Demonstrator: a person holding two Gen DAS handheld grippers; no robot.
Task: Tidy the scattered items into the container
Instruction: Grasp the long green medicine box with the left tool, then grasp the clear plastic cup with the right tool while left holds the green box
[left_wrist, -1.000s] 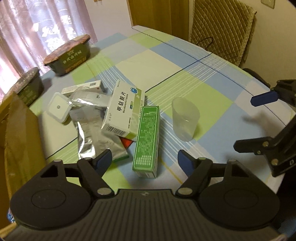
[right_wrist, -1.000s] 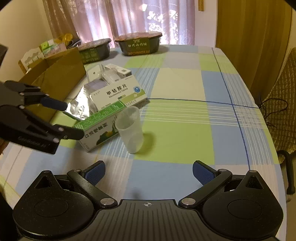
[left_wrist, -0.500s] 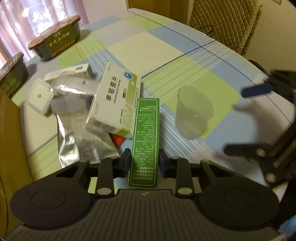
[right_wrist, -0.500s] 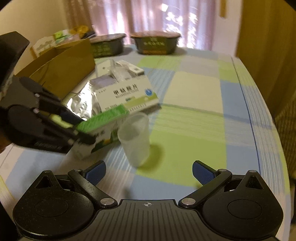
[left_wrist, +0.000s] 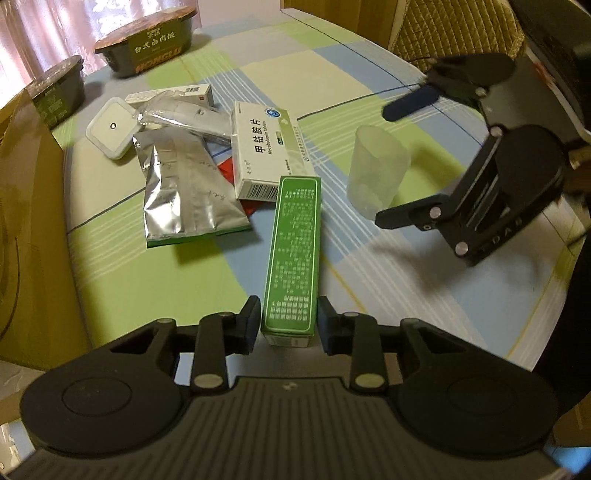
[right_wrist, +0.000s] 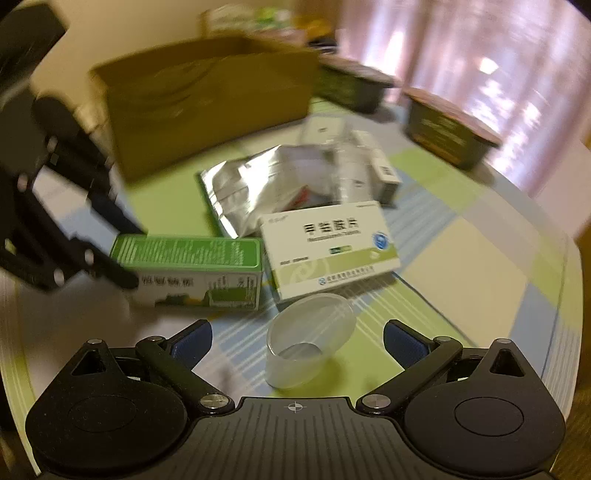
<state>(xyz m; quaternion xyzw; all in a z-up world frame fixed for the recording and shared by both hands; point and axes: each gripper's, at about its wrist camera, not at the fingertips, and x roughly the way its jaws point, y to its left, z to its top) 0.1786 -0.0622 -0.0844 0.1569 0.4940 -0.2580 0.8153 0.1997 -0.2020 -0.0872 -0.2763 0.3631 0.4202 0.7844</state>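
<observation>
Lying lengthwise on the checked table (left_wrist: 369, 85), the green carton (left_wrist: 293, 254) is held at its near end by the left gripper (left_wrist: 288, 321), whose fingers are closed against the two long sides. The carton is judged light and fairly stiff, though thin card may dent if squeezed hard; an end grip lets the far end droop, so a hold nearer the middle would be steadier. The right gripper (right_wrist: 297, 341) is spread wide with nothing held, and the clear plastic cup (right_wrist: 306, 343) stands between its fingers, untouched as far as can be seen. The cup is taken to be very light, smooth and easily tipped, best pinched across its wall below the rim. The white medicine box (left_wrist: 269, 147) and foil pouch (left_wrist: 188, 192) lie just beyond, and the cardboard box (right_wrist: 207, 99) waits behind them.
</observation>
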